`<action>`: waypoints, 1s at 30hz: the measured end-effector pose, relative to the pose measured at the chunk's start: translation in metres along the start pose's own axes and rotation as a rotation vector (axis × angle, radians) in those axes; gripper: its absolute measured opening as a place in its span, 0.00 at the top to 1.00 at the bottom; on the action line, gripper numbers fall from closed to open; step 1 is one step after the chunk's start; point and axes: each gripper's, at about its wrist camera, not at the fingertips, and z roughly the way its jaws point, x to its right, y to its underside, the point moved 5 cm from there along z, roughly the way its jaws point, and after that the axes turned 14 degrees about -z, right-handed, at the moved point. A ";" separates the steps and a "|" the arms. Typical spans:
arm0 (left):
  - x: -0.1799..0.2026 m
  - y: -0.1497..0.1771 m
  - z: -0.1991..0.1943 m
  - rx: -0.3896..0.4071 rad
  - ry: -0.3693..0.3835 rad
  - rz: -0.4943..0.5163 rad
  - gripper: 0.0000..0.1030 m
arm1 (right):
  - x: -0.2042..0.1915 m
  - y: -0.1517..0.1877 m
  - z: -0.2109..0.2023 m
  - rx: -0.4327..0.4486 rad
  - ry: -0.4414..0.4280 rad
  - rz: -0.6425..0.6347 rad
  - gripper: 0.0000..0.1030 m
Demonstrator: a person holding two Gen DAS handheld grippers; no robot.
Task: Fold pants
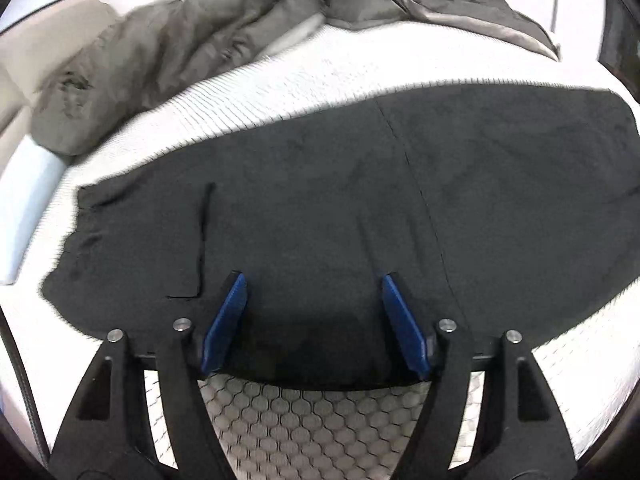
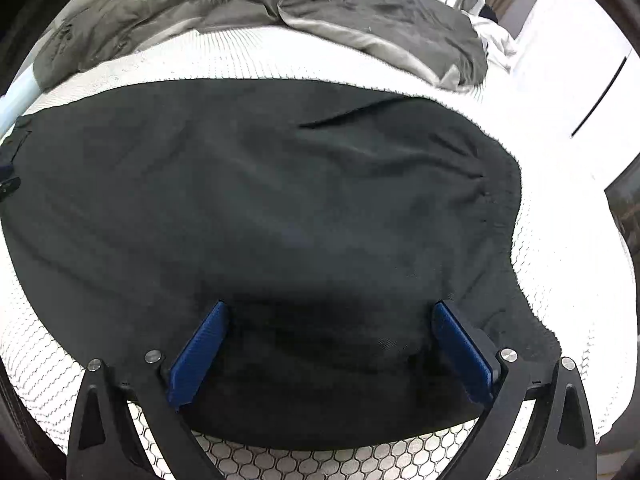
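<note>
While both hand-held tools are hovering over the near edge of the cloth, the black pants [image 1: 320,200] are lying spread flat across a white mattress [image 1: 320,76], legs doubled one over the other by the look of it, with a seam running down the middle in the left wrist view. The left gripper [image 1: 314,320] is standing with its blue pads [image 1: 224,320] spread apart, nothing caught between them and only fabric lying below. The right gripper [image 2: 330,352] is likewise gaping wide over the waistband end, where gathered elastic is showing at the right edge of the garment, and is pinching nothing.

A rumpled olive duvet [image 2: 360,16] is sitting bunched at the far side of the bed, well apart from the pants.

Judging by the layout, the next fold is likely calling for each tool to be taking a clean bite of the near hem, both layers together, before carrying it over. Doing that well is probably meaning lowering the pads squarely onto the edge, gripping at matching points, and keeping the cloth taut between the two so no crease is forming.
</note>
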 end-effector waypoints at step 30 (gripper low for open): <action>0.168 -0.007 -0.021 -0.031 0.434 0.081 0.22 | -0.029 -0.023 -0.037 0.177 -0.049 0.115 0.01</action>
